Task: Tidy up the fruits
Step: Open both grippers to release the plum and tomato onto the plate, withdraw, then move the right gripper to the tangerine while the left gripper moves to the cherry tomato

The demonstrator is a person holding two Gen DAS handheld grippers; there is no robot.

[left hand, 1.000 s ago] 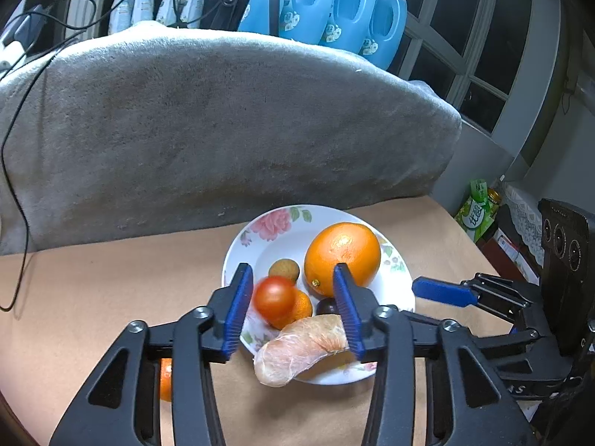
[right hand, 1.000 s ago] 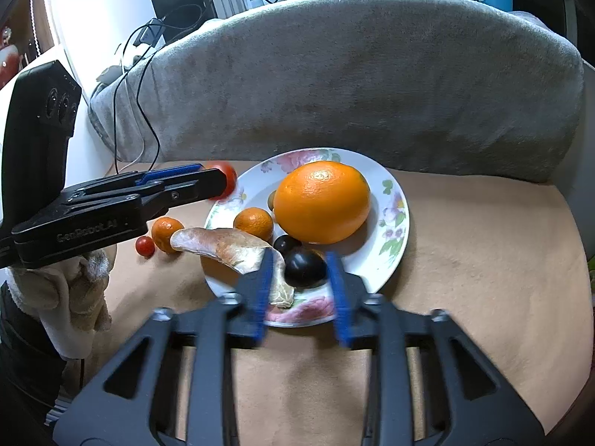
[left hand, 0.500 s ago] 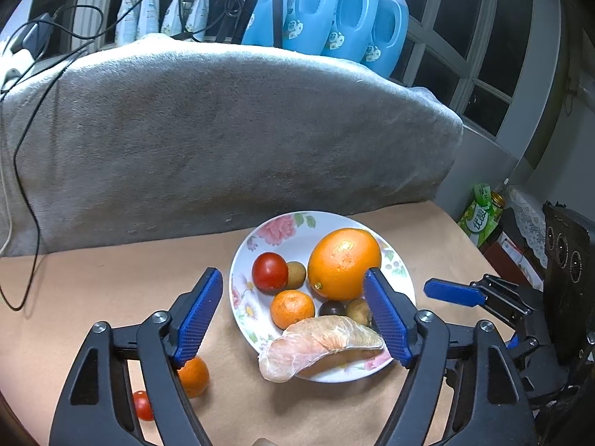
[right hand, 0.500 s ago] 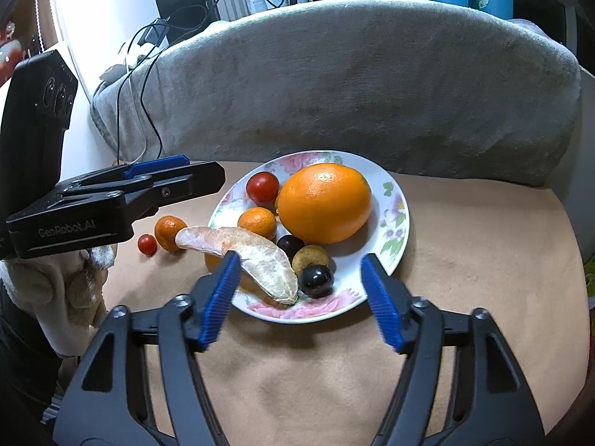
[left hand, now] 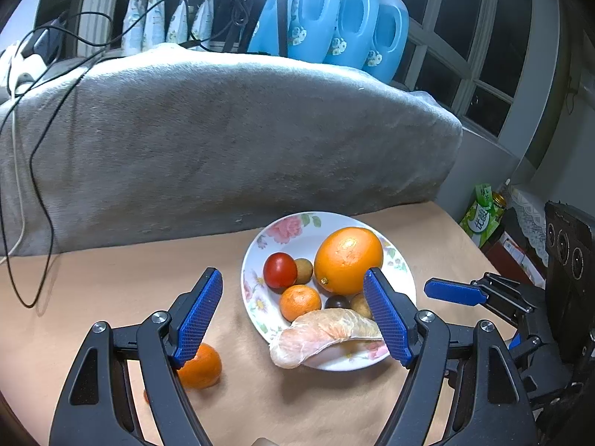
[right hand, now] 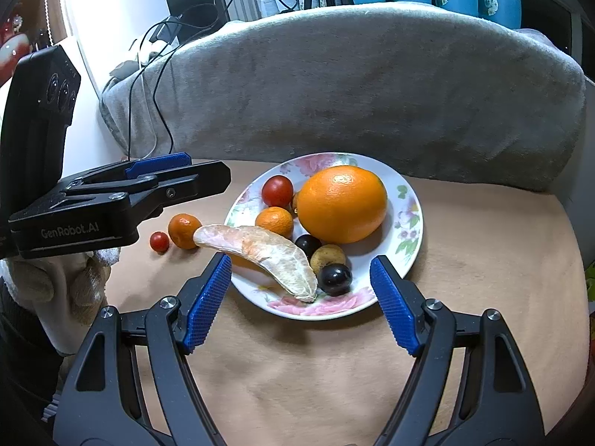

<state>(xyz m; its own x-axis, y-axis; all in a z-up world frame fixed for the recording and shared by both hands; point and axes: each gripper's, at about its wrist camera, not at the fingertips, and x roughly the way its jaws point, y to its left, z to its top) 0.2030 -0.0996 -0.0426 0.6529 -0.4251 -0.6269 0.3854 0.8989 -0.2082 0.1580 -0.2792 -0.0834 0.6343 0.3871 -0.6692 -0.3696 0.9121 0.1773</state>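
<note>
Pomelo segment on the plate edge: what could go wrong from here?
1. The pomelo segment overhangs the plate rim on the left; a nudge could tip it onto the table.
2. The small mandarin and cherry tomato are round and loose on the table, likely to roll if the open left claw clips them.
3. The plate is crowded; adding more may push the dark grape off the near rim.
</note>
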